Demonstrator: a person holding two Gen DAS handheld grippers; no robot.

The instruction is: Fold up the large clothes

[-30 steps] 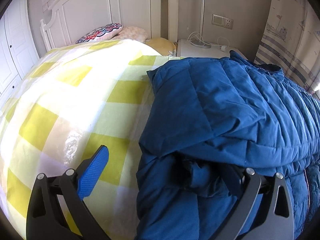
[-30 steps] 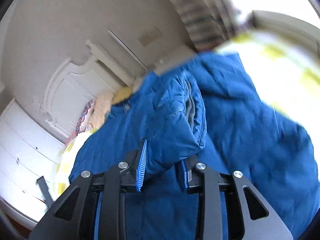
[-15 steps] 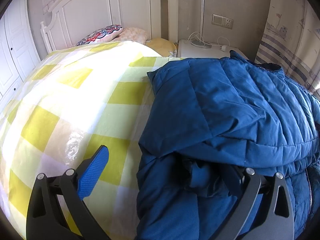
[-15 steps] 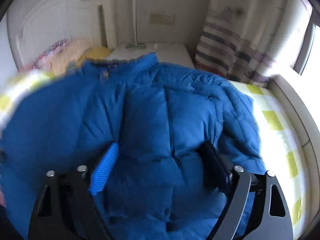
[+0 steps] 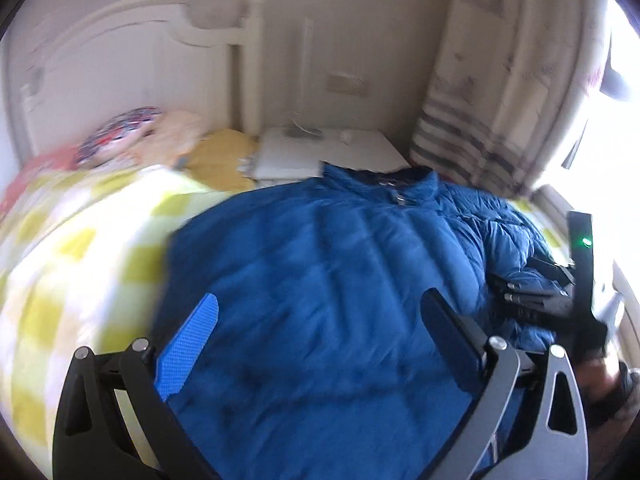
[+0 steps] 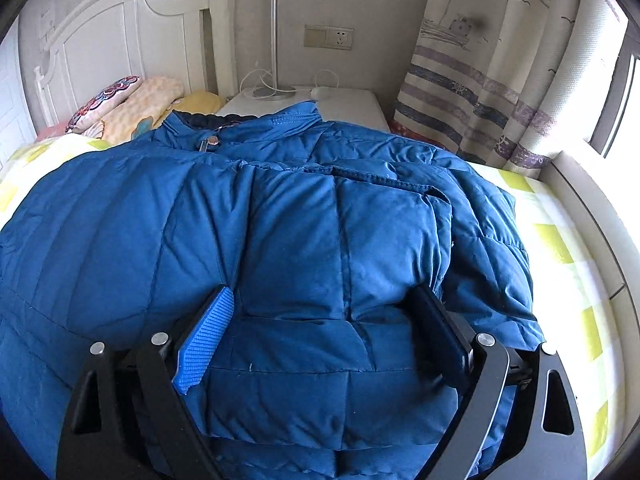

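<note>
A blue puffer jacket (image 6: pixel 120 220) lies front up on the bed, collar (image 6: pixel 240 128) toward the headboard. One sleeve (image 6: pixel 352 220) is folded across its chest. My right gripper (image 6: pixel 320 292) sits low over that sleeve; its jaws are opening, spread wide, with the sleeve's puffy end lying loose between them. My left gripper (image 5: pixel 320 298) is open over the middle of the jacket (image 5: pixel 340 260), with nothing held; this view is blurred. The right tool's black body with a green light (image 5: pixel 582 264) shows at the jacket's right edge.
The bed has a yellow-and-white checked sheet (image 5: pixel 80 240) (image 6: pixel 560 248). Pillows (image 6: pixel 120 108) lie by the white headboard (image 6: pixel 120 40). A white nightstand (image 6: pixel 348 104) with a lamp pole stands behind the collar. A striped curtain (image 6: pixel 500 80) and a window ledge (image 6: pixel 592 200) run along the right.
The right gripper, shut on the sleeve a second ago, rolled level, laid it across the jacket and opened. The left gripper rose from the jacket's left edge and swung right, over its middle.
</note>
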